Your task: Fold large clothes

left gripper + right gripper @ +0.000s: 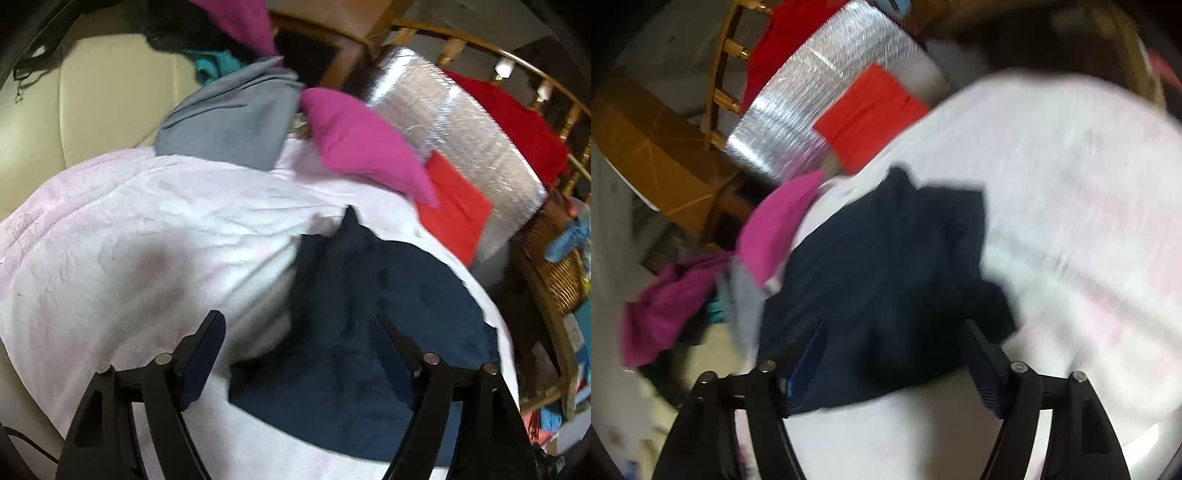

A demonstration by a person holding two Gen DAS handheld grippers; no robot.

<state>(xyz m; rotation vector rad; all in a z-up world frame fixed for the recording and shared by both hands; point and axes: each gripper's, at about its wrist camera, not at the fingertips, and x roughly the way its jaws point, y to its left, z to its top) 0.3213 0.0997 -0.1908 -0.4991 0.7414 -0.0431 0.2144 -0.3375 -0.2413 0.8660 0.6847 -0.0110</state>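
- Nearest the lens in the left wrist view is the left hand-held gripper (295, 343), jaws spread wide and gripping nothing; the navy garment (369, 350) lies under and between its fingers, but the pads are not pressing on it.
- The right hand-held gripper (892, 354) is likewise released, its fingers apart over the near edge of the same navy garment (886, 277). This view is motion-blurred, so whether a pad brushes the cloth is hard to say.
- The garment lies crumpled on a pale pink-white blanket (147, 240), with a narrow point of cloth reaching away from both grippers.
- Its long axis seems to run away from the cameras, from the broad near end at the fingertips to that far point.
- Both hands are at the near end; in the left view the cloth sits right of centre, in the right view left of centre, so the garment is between the two hands, about equally close to each.
- Judgement: the next move calls for pinching two near corners or edges and spreading the piece flat.
- Beyond it lie a magenta cloth (365, 147), a grey garment (229, 114) and an orange-red folded piece (458, 210), clear of the grippers.
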